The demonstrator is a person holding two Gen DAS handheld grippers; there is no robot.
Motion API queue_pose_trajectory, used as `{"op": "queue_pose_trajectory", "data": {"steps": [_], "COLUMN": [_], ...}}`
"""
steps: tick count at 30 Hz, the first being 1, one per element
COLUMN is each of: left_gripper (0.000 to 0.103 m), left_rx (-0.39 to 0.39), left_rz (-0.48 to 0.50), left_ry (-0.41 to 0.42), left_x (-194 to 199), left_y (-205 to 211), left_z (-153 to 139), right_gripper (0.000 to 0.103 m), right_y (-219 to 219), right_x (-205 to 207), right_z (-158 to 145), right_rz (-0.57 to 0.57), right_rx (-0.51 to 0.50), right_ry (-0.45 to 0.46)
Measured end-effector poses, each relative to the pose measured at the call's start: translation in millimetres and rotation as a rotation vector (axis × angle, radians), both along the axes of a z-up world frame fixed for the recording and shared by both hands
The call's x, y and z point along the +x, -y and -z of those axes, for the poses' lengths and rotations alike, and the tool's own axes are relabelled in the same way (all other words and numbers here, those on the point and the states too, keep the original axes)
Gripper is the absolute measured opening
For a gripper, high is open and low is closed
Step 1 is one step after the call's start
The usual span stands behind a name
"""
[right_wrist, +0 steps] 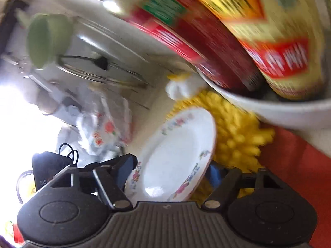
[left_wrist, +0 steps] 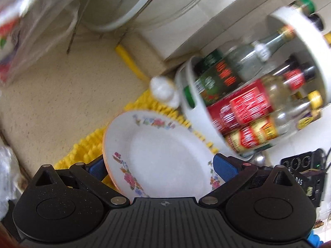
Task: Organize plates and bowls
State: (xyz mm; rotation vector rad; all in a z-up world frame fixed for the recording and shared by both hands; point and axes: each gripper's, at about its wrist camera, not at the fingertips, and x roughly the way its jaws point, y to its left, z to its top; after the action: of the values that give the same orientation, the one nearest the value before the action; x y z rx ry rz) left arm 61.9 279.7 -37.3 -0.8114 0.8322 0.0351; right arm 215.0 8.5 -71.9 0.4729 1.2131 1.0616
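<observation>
Plate (left_wrist: 163, 155) with floral rim sits between both tools' pads, left tool (left_wrist: 162, 168) and right tool (right_wrist: 169, 171); whether either clamps it I cannot tell.

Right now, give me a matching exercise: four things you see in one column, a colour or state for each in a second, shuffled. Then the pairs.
Things
1. floral plate
2. mat
3. turntable rack
4. worktop

Descriptions
A. white, loaded with bottles and tins
B. speckled beige
C. yellow, shaggy
D. tilted on edge between the claw's blue pads

Pairs: 1-D, 2-C, 3-A, 4-B
</observation>
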Motion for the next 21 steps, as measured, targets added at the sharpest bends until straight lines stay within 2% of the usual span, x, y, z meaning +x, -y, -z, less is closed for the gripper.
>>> {"op": "queue_pose_trajectory", "data": {"steps": [2,5,7,9,11,12,14,17,19,21], "left_gripper": [0.103,0.103,0.103,0.103,0.103,0.103,0.102,0.102,0.102,0.102], "left_rx": [-0.038,-0.065,-0.059,-0.019,0.008,-0.004,-0.002,0.091,0.165,0.160], "left_rz": [-0.007,-0.017,-0.016,-0.022,-0.021,-0.032,-0.024,0.022,0.041,0.049], "left_ry": [-0.012,0.002,0.007,0.008,0.012,0.011,0.009,0.001,0.007,0.027], "left_x": [1,4,10,17,23,24,23,21,19,15], "left_y": [-2,-10,-12,-10,-10,-12,-10,7,16,17], "left_z": [13,14,14,13,15,15,12,4,-2,-7], "right_gripper": [0.059,0.058,0.058,0.055,0.040,0.038,0.036,0.037,0.037,0.037], "right_y": [5,12,7,3,6,8,10,3,4,5], "right_x": [5,16,16,16,18,17,13,4,4,3], "right_z": [13,24,21,20,22,22,16,-3,-6,-6], "right_rz": [0.032,0.088,0.071,0.068,0.090,0.093,0.089,0.061,0.044,0.023], "right_rx": [0.013,0.061,0.033,0.017,-0.001,-0.006,-0.028,-0.067,-0.047,-0.053], "right_ry": [-0.070,-0.174,-0.131,-0.123,-0.147,-0.143,-0.080,0.089,0.103,0.106]}}
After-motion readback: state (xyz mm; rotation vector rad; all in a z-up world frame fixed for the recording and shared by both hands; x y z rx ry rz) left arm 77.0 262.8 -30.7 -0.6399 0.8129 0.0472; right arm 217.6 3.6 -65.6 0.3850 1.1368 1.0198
